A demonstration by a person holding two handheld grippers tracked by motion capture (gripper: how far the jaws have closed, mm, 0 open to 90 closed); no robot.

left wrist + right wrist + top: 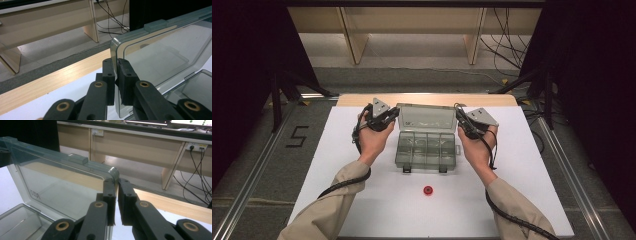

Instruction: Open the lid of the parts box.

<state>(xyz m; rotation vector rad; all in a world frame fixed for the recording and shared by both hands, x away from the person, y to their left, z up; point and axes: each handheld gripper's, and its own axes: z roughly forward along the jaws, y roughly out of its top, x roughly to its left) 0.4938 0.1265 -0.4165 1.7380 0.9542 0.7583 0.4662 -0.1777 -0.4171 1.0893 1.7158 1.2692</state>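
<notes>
A clear plastic compartment box [426, 150] stands open on the white table top, its lid [427, 117] raised toward the far side. My left gripper [393, 114] is shut on the lid's left edge; in the left gripper view the pads [109, 72] pinch the lid rim [113, 50]. My right gripper [460, 119] is shut on the lid's right edge, its pads [125, 192] clamping the rim [112, 173]. A small red ring-shaped part [428, 190] lies on the table in front of the box, apart from both grippers.
The white board [522, 200] covers a wooden table [427, 99] whose far edge shows behind the box. Beyond it are wooden furniture legs [354, 45] and cables [507, 45] on the floor. Metal rails [252, 180] run along both sides.
</notes>
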